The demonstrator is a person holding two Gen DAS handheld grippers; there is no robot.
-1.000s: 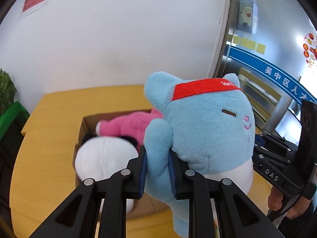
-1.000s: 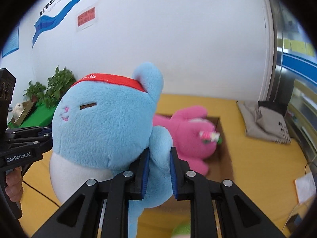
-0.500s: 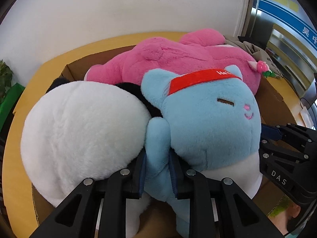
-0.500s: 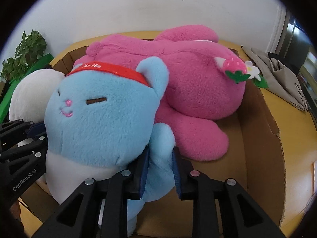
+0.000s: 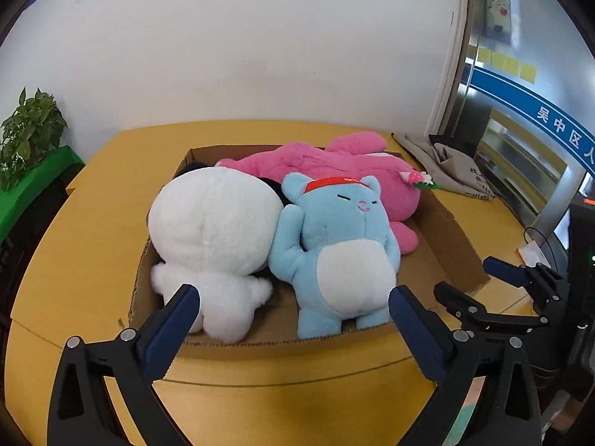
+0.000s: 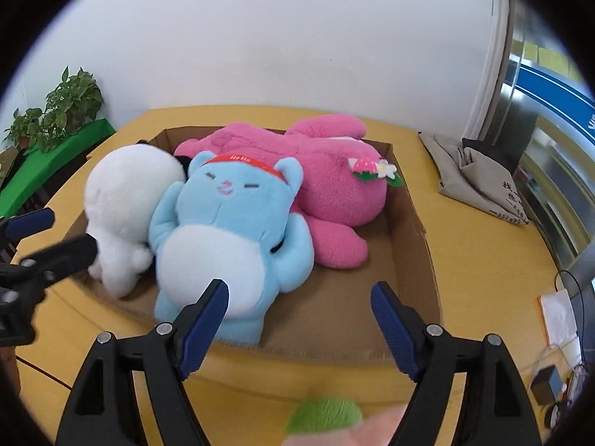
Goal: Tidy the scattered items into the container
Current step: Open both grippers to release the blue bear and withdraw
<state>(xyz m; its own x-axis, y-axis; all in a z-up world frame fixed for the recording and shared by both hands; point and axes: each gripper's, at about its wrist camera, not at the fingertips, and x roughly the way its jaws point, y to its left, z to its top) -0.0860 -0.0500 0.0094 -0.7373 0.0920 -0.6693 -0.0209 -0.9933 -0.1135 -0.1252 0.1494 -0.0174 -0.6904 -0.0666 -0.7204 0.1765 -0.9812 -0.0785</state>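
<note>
Blue toy [image 5: 340,249] lies on its back in the box [image 5: 452,238], pressed against the white toy [image 5: 214,230] and overlapping the pink toy [image 5: 334,163], whose body is partly hidden behind both. A green object [image 6: 323,416] at the bottom edge of the right view is cut off and blurred; what it is cannot be told. Left gripper [image 5: 293,329] and right gripper [image 6: 299,319] both stand spread wide and empty, short of the box's near wall. Half a second ago each pinched an arm of the blue toy; both have since let go and drawn back.

a green fuzzy thing [image 6: 322,417] is blurred, cut off at the bottom edge.
</note>
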